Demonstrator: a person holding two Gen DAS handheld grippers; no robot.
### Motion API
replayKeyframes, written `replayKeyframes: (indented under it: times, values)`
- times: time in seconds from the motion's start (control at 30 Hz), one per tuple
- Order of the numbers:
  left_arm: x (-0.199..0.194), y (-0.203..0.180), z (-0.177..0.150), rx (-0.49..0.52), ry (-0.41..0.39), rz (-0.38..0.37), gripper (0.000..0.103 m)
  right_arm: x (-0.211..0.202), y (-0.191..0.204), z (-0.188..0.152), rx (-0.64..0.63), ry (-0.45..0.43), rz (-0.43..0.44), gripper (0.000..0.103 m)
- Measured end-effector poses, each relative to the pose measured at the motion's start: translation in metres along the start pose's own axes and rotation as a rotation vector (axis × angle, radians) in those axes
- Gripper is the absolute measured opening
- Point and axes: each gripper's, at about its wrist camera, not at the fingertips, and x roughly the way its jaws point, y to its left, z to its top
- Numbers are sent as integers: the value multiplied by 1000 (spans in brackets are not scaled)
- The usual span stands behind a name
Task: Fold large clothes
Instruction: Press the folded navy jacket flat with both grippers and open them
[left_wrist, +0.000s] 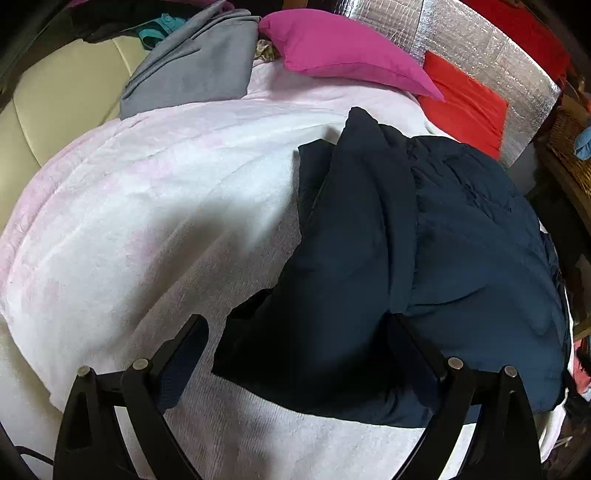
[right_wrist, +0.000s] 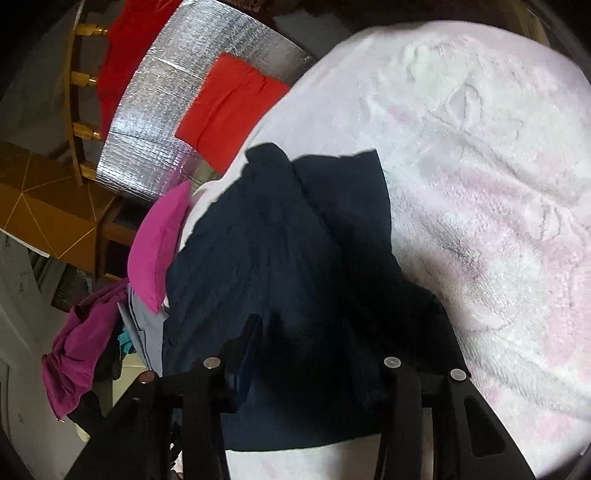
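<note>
Navy garment (left_wrist: 369, 240) lies bunched on the pink blanket (left_wrist: 147, 184) near its right edge. Left claw (left_wrist: 299, 332) spread wide, holding nothing. Right claw (right_wrist: 317, 332) half-closed over fabric; grip unclear. Risk: loose layers slip, fold skews.

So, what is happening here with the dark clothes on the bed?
A person with a gripper in each hand is folding a navy garment that lies bunched on a pale blanket. The left gripper is open over the garment's near edge, pinching nothing. The right gripper has dark cloth between its fingers, but a firm grip cannot be confirmed. A grey garment, a pink pillow and a red cloth lie further back.
</note>
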Motion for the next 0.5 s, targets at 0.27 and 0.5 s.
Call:
replayKeyframes:
  times: [0.27,0.5]
  values:
    - [-52,-31,-5,94,-246,23,97,-7,57,7,-251,-95,-32,49]
    - [-17,-47,-13,168,-119,184,97,45,30,14,-120,81,-99,50]
